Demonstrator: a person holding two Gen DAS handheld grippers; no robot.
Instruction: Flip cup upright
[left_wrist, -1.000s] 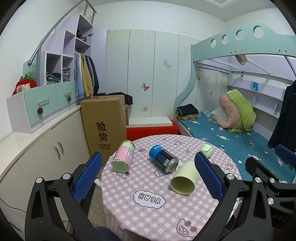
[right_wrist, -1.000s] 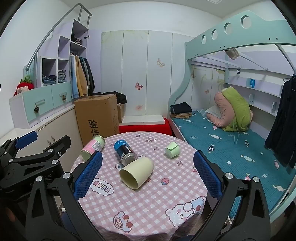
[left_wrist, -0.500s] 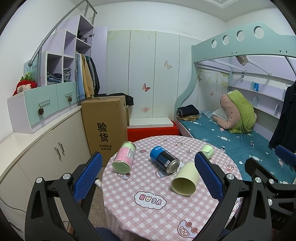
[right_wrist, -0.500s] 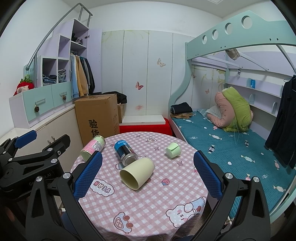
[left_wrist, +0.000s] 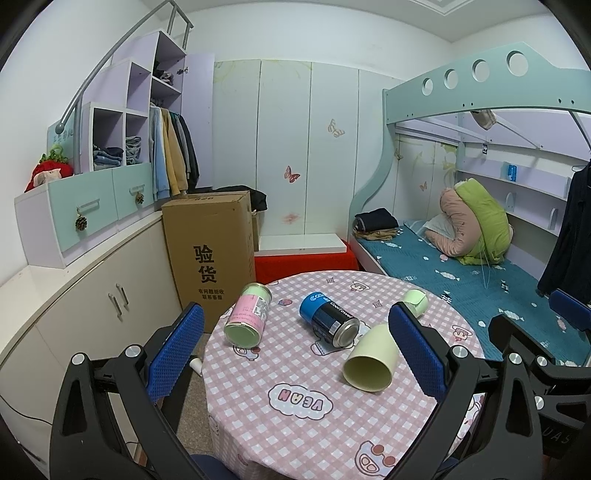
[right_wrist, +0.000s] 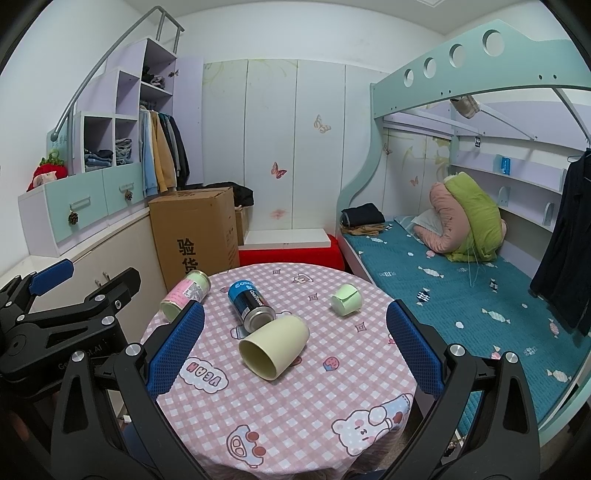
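Observation:
A pale yellow cup (left_wrist: 370, 360) lies on its side on the round table (left_wrist: 295, 417) with the pink checked cloth, its mouth toward me. In the right wrist view the cup (right_wrist: 275, 347) lies at the table's middle. My left gripper (left_wrist: 295, 350) is open and empty, above the table's near left edge; the cup is by its right finger. My right gripper (right_wrist: 295, 343) is open and empty, with the cup between its fingers but farther off. The left gripper (right_wrist: 66, 295) also shows at the left of the right wrist view.
A blue and black can (right_wrist: 250, 303) lies just behind the cup. A pink and green tin (right_wrist: 184, 297) lies at the table's far left. A small green cup (right_wrist: 346, 299) lies at the far right. A cardboard box (left_wrist: 210, 251), cabinets and a bunk bed (right_wrist: 461, 280) surround the table.
Both views have shifted very slightly; the objects on the table have not moved. Both grippers stay open.

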